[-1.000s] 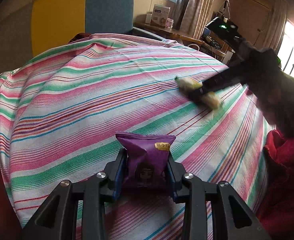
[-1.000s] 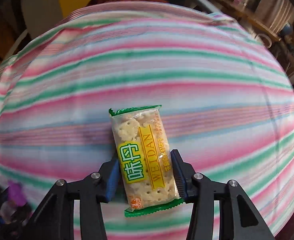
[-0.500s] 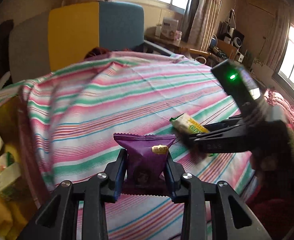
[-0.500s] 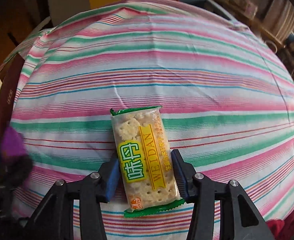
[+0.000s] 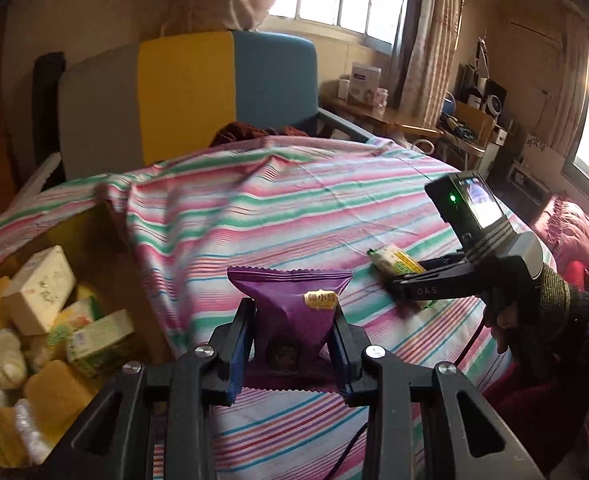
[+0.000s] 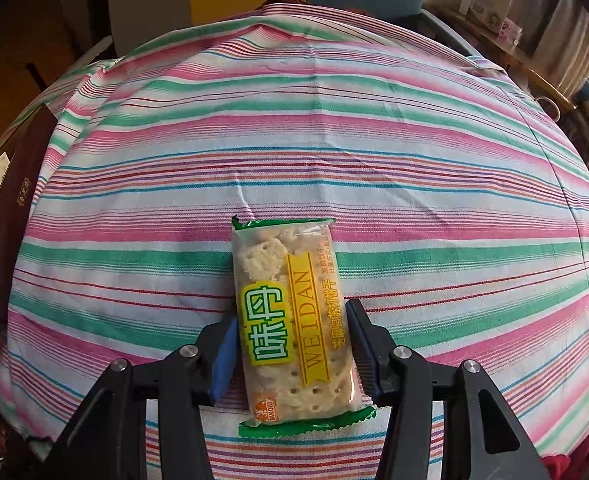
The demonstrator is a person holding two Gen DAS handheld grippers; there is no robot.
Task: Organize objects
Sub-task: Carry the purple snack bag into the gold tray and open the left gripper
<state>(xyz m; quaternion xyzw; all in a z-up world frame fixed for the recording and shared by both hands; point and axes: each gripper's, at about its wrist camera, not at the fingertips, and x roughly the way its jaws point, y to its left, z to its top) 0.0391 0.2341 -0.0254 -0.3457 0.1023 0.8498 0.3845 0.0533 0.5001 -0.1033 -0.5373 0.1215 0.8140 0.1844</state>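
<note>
Glossy purple foil packet, clear plastic cracker wrapper, woven striped cloth.

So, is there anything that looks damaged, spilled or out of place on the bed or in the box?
Nothing looks spilled or damaged. The cracker packet lies flat and sealed on the striped sheet between the right gripper's opening jaws. The purple snack bag is pinched in the left gripper. Only the cardboard box is untidy: its packets lie jumbled.
</note>
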